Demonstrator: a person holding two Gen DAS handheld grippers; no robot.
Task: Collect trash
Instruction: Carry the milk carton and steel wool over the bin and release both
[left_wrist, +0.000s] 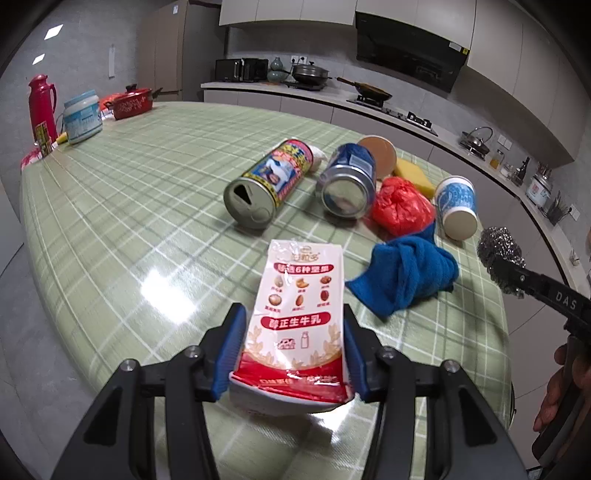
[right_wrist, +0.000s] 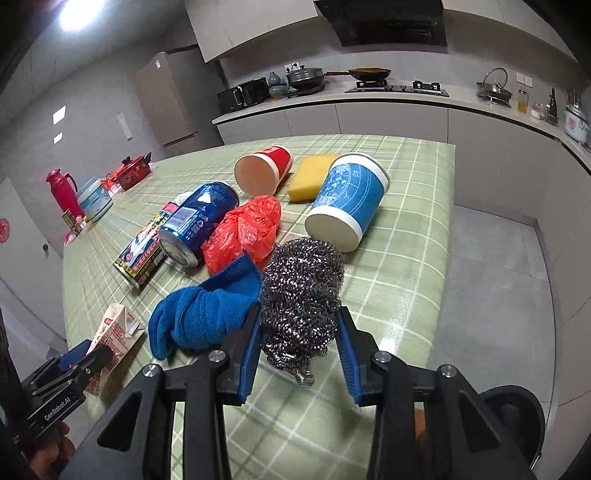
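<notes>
My left gripper is shut on a white and red milk carton, held above the green checked table; the carton also shows at the lower left of the right wrist view. My right gripper is shut on a steel wool scourer, lifted off the table, and the scourer appears at the right edge of the left wrist view. On the table lie a printed tin can, a blue can, a red plastic bag, a blue cloth, a blue paper cup and a red paper cup.
A yellow sponge lies beyond the cups. At the table's far left end stand a red flask, a white tub and a red pot. A kitchen counter with a stove runs behind; grey floor lies to the right.
</notes>
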